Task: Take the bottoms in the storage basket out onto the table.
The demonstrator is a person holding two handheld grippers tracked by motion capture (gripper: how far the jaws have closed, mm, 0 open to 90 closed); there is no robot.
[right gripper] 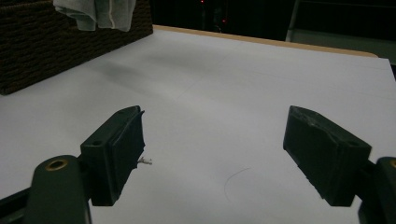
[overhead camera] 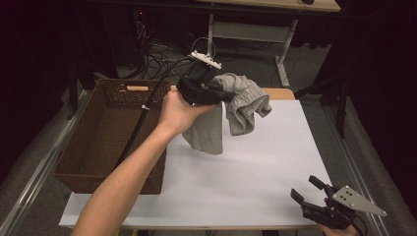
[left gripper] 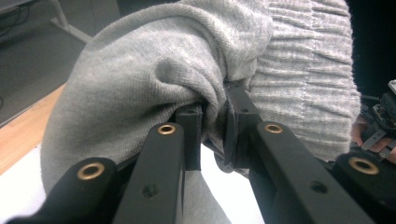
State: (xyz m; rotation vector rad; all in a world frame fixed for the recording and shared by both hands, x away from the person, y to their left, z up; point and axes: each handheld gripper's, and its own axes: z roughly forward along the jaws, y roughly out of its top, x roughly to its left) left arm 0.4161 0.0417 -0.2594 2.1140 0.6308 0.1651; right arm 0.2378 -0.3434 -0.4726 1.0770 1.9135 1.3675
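High view: left tool [overhead camera: 222,94] clamped on a grey knit garment [overhead camera: 241,103] hanging beside the wicker basket [overhead camera: 105,142]; right tool [overhead camera: 307,191], well apart from the basket, gapes wide, holding nothing.

A brown wicker basket [overhead camera: 98,142] stands beside the white tabletop [overhead camera: 255,172].

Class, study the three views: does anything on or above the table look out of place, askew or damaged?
Nothing looks damaged or spilled. The grey garment hangs bunched in the left hand-held gripper above the white table, beside the wicker basket. The right hand-held gripper is open.
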